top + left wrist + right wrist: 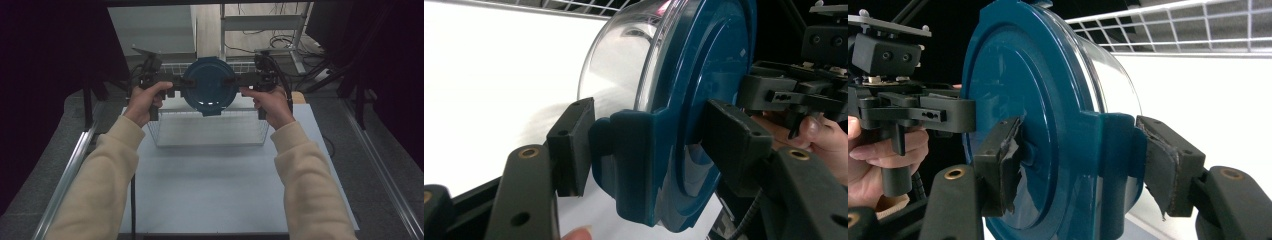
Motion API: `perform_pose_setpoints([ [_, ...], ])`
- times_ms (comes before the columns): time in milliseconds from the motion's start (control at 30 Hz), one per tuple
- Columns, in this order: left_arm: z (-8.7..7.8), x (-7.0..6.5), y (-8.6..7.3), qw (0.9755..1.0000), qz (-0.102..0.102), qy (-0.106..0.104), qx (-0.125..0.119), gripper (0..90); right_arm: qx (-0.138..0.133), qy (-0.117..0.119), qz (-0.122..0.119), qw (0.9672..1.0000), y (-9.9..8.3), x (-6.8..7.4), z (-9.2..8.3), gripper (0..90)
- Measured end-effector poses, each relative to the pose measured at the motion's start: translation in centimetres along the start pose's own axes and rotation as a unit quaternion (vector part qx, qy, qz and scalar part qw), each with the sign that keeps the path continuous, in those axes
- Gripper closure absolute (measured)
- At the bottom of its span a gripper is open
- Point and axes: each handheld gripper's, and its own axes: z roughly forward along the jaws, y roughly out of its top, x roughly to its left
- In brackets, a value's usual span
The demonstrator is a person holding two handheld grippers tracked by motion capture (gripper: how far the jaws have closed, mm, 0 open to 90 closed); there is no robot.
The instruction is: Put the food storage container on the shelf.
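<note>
You hold the container (209,86) between 2 grippers, left (644,150) and right (1083,160), each clamped on a lid latch (629,165); uneven pull could pop it over the basket (210,131).

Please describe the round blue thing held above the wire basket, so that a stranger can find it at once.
Find the white table and the wire basket at its far end. Above it, the left tool and right tool clamp a round container: dark blue lid, clear body.

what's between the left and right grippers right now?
A round container with a blue lid, held on edge over the wire basket. The left gripper and right gripper clamp its opposite side latches, as the high view shows.
</note>
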Motion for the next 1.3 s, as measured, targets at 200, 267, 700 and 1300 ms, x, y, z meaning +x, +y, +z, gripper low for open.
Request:
perform_pose_setpoints([
  [200,0.8,1.0,0.9,0.9999,-0.013,-0.001,-0.002,38.5,0.002,-0.004,0.022,0.9998,0.3,-1.2,0.9,37.3],
  [267,1.1,1.2,1.2,0.9998,-0.021,0.0,-0.008,38.4,0.002,-0.004,0.027,0.9996,0.6,-1.5,1.1,37.2],
  [700,2.9,3.9,2.2,0.9958,-0.087,-0.012,-0.025,36.2,-0.004,-0.009,0.13,0.9915,1.8,-4.1,3.2,36.1],
  [1300,1.5,2.3,1.0,0.9962,-0.034,0.027,-0.076,19.2,-0.066,-0.021,0.071,0.9951,1.1,-3.0,1.5,13.8],
])
